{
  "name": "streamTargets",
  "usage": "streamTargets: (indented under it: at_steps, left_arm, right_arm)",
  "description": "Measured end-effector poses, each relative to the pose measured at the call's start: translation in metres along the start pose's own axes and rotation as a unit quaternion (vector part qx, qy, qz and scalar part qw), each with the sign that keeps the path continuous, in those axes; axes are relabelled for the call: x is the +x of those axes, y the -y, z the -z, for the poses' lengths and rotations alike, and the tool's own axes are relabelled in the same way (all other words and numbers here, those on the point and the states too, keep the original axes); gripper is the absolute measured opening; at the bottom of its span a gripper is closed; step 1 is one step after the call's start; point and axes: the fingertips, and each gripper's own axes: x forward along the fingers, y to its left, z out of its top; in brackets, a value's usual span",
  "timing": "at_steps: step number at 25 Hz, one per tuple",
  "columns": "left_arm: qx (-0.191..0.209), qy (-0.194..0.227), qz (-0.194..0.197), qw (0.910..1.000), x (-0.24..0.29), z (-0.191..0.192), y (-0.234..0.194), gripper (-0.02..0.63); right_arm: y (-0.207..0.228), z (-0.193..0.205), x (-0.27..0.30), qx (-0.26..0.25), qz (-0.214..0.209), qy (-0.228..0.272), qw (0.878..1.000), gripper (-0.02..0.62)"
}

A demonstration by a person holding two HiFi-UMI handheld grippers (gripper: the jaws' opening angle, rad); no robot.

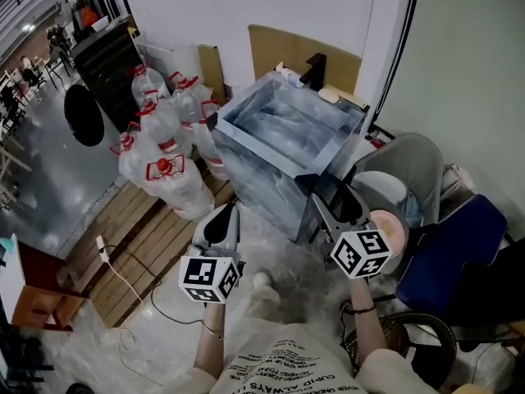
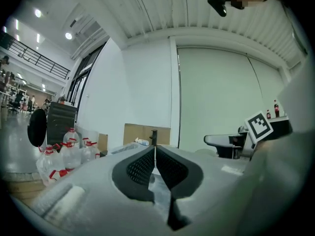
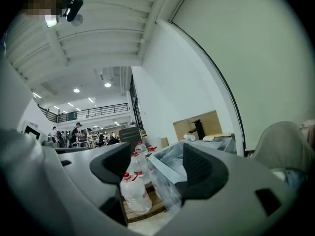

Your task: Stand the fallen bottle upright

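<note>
Grippers hang side by side above the pale floor: left gripper (image 1: 223, 220) with its jaws pressed together on nothing, right gripper (image 1: 338, 203) with its jaws spread and empty (only distant things show through the gap). Just ahead stands a plastic-wrapped steel sink (image 1: 261, 148), with water jugs (image 1: 164, 150) crowded on a wooden pallet (image 1: 148, 236) at its left. The fallen bottle (image 1: 287, 72) lies on the sink's far rim, just beside the black faucet (image 1: 314, 70)

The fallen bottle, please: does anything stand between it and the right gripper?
Only the sink lies between: the fallen bottle rests on its far rim beside the black tap, and the right gripper hangs before its near corner. Nothing visible blocks a reach over it.
</note>
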Motion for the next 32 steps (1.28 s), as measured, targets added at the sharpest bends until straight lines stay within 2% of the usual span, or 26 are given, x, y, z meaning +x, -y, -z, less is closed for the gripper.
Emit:
streamTargets:
  at_steps: [7, 12, 19, 32]
  left_arm:
    - [-0.008, -0.007, 0.018, 0.9998, 0.071, -0.003, -0.064, 0.028]
    - [-0.01, -0.011, 0.043, 0.999, 0.12, -0.004, -0.093, 0.028]
    - [-0.007, -0.011, 0.077, 0.9969, 0.162, -0.009, -0.106, 0.028]
    - [-0.012, -0.021, 0.088, 0.9958, 0.223, 0.001, -0.132, 0.028]
  right_arm:
    - [0.014, -0.004, 0.082, -0.003, 0.026, -0.003, 1.0, 0.316]
    - [0.019, -0.001, 0.132, -0.006, 0.037, -0.01, 0.999, 0.316]
    - [0.032, 0.004, 0.17, -0.026, 0.052, -0.039, 0.998, 0.316]
    - [0.065, 0.006, 0.226, -0.028, 0.07, -0.049, 0.996, 0.316]
